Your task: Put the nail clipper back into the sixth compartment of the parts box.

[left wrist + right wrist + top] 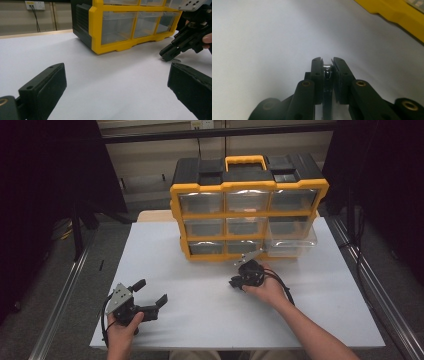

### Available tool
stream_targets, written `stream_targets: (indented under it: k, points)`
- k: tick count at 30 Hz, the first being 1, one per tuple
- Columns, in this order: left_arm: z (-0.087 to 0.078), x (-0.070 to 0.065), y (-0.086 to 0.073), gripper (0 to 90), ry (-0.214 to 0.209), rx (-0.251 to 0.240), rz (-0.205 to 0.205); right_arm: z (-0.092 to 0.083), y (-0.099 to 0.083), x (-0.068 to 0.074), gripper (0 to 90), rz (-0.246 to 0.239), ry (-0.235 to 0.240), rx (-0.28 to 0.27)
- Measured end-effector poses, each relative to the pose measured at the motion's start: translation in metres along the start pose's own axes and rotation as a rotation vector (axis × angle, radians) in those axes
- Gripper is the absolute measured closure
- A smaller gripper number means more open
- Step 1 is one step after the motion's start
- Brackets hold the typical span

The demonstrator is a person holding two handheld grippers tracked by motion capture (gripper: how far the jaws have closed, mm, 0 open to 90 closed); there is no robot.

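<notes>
A yellow and black drawer cabinet (248, 185) stands at the back of the white table (200, 320), and its near corner (100, 37) shows in the left gripper view. Its clear lower right drawer (292, 242) is pulled out. My right gripper (234, 282) points down at the table in front of the cabinet, shut on a small shiny metal piece (327, 71). That gripper (166, 55) rests its tip by a thin wire shape (175, 60) on the table. My left gripper (151, 291) stands open at the front left, nothing between its fingers (47, 82).
Metal rails (65, 295) run along both sides of the table. A wall socket (35, 5) sits on the far wall. Dark curtains (50, 170) hang left and right of the table.
</notes>
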State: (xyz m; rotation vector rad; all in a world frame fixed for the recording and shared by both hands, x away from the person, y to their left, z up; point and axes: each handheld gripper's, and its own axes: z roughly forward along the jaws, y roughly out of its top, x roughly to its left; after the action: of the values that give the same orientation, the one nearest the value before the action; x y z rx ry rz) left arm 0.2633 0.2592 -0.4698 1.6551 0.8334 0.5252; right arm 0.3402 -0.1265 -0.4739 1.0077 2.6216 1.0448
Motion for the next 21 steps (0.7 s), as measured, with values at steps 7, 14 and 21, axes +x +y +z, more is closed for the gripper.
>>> stream_targets:
  k: [7, 14, 21]
  points:
    - [0.000, 0.000, 0.001, 2.2, -0.005, 0.004, 0.009, -0.019, 0.003, -0.001, 80.1, 0.037, 0.032, -0.028]
    - [0.000, 0.000, 0.001, 2.2, -0.002, 0.007, 0.008, -0.030, 0.006, -0.001, 80.3, 0.046, 0.058, -0.040]
    - [0.000, 0.000, 0.000, 2.2, 0.004, 0.003, 0.001, -0.046, 0.015, 0.005, 80.5, 0.044, 0.070, -0.037]
